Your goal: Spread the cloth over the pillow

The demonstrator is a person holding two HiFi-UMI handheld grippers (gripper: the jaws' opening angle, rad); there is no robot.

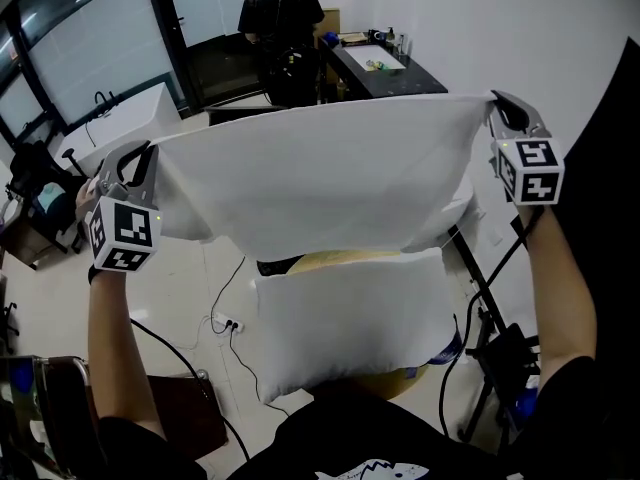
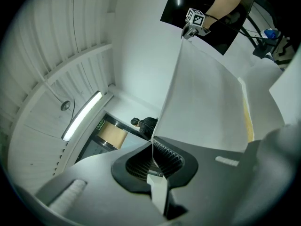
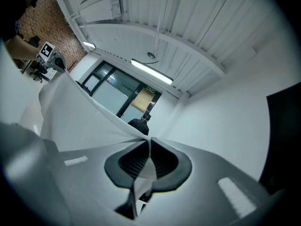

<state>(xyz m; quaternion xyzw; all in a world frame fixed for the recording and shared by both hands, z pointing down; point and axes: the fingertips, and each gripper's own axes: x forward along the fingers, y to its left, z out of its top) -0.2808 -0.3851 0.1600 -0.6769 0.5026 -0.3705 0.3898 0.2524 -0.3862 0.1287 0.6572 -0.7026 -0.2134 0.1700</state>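
Note:
A white cloth hangs stretched in the air between my two grippers, sagging in the middle. My left gripper is shut on its left corner, my right gripper is shut on its right corner. Below the cloth lies a white pillow on a round wooden table. In the left gripper view the cloth runs from my jaws away to the other gripper. The right gripper view shows the cloth pinched between the dark ribbed pads.
A person in black stands at the far side beside a dark desk. A black stand and cables are on the floor to the right and left of the table. A brown box sits at lower left.

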